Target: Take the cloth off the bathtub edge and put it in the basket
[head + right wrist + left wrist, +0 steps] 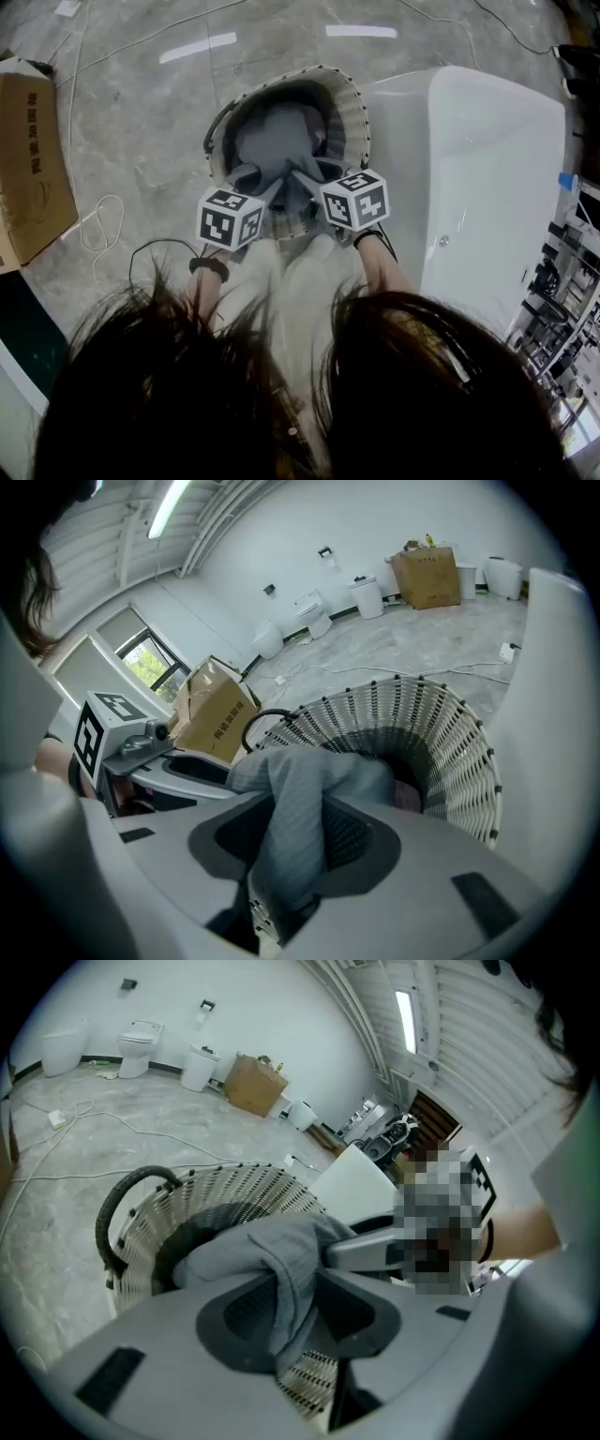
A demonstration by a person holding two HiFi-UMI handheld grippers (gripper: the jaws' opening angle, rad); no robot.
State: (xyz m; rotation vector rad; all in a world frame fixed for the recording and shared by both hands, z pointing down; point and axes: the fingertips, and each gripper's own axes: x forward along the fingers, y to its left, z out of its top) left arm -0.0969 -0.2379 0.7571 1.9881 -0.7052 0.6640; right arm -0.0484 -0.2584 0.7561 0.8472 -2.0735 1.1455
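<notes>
grey left gripper (pixel 292 1295) and right gripper (pixel 294 829), white cubes (pixel 230 217) with black square markers, black wristbands (pixel 208 267), dark hair (pixel 187 394)

Head view is pretty dim and greyish, with two light streaks glaring off the glossy floor (pixel 141 122) and the white bathtub (pixel 487 141) nearly blown out. The hair (pixel 281 394) at the bottom is a dark, out-of-focus mass. Both gripper views are brighter, lit by ceiling strip lights (pixel 406 1018), with heavy fisheye bending, black vignetted corners and a soft, blurry near foreground. Shadows are soft everywhere.
</notes>
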